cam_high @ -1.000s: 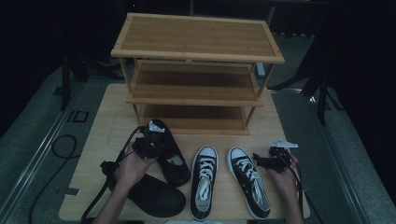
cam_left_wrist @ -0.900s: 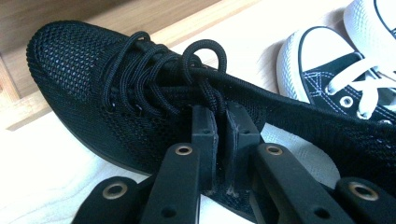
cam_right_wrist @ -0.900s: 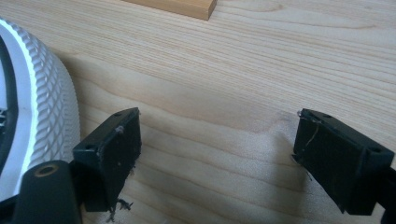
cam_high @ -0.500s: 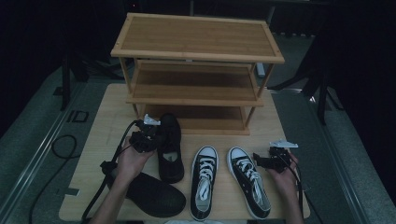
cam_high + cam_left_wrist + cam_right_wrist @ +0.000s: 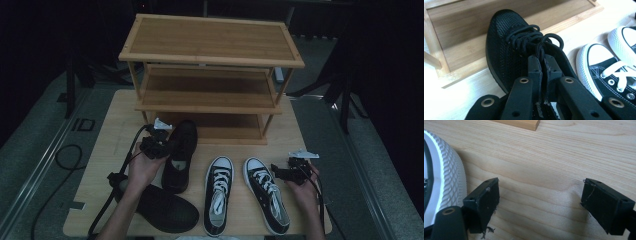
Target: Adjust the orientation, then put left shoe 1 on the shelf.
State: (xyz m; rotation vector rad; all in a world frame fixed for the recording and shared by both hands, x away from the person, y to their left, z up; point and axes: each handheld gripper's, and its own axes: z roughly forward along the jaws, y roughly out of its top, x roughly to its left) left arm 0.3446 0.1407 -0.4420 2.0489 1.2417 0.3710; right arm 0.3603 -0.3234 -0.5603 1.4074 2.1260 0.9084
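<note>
- The left tool (image 5: 156,145) has its jaws nearly together, and they have just been closing; in the left gripper view they pinch the tongue or collar edge of the black shoe (image 5: 516,45), right behind its knotted black laces (image 5: 534,40).
- That black shoe (image 5: 180,155) lies in front of the wooden shoe rack (image 5: 210,60), its toe pointing at the rack's lowest shelf (image 5: 461,32); in the left gripper view the toe overlaps the front edge of that shelf, though whether it rests on it or hangs just above is hard to judge.
- A second black shoe (image 5: 162,207) lies on the bench (image 5: 115,130), nearer the person than the held one and farther from the rack.
- Two black-and-white sneakers (image 5: 218,192) (image 5: 266,192) lie side by side in front of the rack, to the right of the held shoe, toes toward the rack.
- The right tool (image 5: 290,172) sits to the right of the sneakers, farther from the rack's front than the held shoe; its jaws stand wide apart with nothing between them (image 5: 539,202), over bare bench wood (image 5: 536,157), just beside a sneaker's white rubber toe (image 5: 451,177).
</note>
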